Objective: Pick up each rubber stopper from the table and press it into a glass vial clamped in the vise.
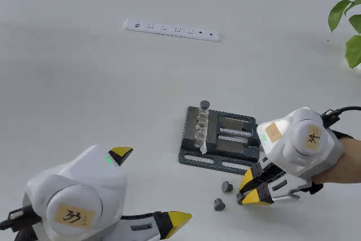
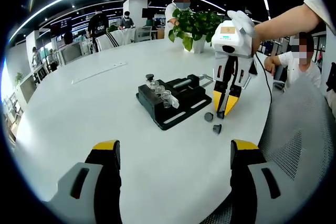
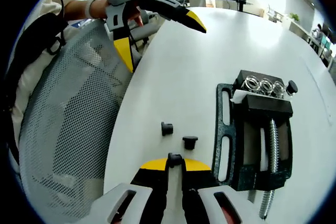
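A small dark rubber stopper is pinched between the closed yellow-tipped jaws of the right gripper. It is held low over the table, just in front of the vise; whether it is clear of the surface cannot be told. Two loose stoppers lie just beyond it, near each other but apart.

The piece is judged light, soft and grippy. It should give a little under pressure and is unlikely to slip, though so small a thing is easily tipped askew. It is best held across the wider flanged head, so that the narrower plug is left free to enter a vial mouth.

The glass vials are clamped upright in a row in the vise. The end one is closed by a seated stopper, and the other three are shown open. Glass is brittle — pressing is best done straight down and gently.

The right gripper is angled steeply down toward the table and is carried from the right on a bare forearm. The left gripper is held low, on the near left and well apart from the vise. Its jaws are spread wide with nothing between them and are pointed toward the work.
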Action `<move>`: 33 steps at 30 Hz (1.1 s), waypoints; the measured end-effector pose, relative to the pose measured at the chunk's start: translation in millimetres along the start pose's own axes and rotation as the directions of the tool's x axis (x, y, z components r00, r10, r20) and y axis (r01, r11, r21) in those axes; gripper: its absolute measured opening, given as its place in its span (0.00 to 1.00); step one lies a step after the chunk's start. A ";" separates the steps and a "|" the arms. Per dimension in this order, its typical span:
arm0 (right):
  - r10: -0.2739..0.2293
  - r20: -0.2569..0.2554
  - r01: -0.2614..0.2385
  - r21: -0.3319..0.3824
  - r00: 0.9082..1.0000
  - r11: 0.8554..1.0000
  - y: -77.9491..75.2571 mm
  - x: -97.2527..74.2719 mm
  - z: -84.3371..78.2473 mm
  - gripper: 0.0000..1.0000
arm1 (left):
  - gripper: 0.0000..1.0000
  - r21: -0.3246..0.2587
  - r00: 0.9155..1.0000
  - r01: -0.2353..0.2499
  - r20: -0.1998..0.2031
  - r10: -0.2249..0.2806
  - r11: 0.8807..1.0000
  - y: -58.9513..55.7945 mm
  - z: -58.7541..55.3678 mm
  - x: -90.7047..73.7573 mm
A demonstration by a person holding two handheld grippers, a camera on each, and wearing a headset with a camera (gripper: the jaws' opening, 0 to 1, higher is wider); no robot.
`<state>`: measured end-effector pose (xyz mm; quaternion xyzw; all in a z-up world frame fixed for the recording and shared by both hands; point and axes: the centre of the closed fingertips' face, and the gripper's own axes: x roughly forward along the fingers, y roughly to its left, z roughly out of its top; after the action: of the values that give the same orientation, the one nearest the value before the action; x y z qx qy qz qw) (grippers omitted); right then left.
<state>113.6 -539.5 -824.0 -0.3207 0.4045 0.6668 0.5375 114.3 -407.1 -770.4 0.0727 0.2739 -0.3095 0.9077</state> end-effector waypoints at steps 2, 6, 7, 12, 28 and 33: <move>0.011 0.048 -0.016 0.112 0.999 0.994 1.5 -1.0 2.7 0.04 | 0.85 0.010 1.000 0.003 0.006 -0.004 1.000 -0.2 2.2 0.2; -0.030 0.169 -0.016 0.264 0.985 0.964 -5.2 -12.1 12.1 0.04 | 0.85 0.021 1.000 0.013 0.020 -0.013 1.000 -0.3 6.5 1.0; -0.031 0.193 -0.029 0.303 0.981 0.952 -5.0 -15.1 14.4 0.04 | 0.84 0.023 1.000 0.016 0.025 -0.017 1.000 -0.5 8.1 0.9; -0.062 0.373 -0.124 0.455 0.926 0.882 -8.1 -40.3 37.2 0.04 | 0.80 0.071 0.996 0.040 0.073 -0.045 0.997 -4.9 26.5 -0.6; -0.077 0.814 -0.660 0.518 0.576 0.544 12.7 -120.1 117.4 0.04 | 0.58 0.288 0.928 0.121 0.306 -0.211 0.950 -44.1 121.1 -14.3; -0.080 0.849 -0.729 0.493 0.522 0.474 17.5 -129.1 127.0 0.04 | 0.49 0.310 0.908 0.163 0.323 -0.265 0.937 -54.1 130.1 -15.6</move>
<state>125.3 -487.9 -649.9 0.3920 0.4436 0.5636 0.5761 130.3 -481.4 -650.7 0.1098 0.0633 -0.4512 0.8834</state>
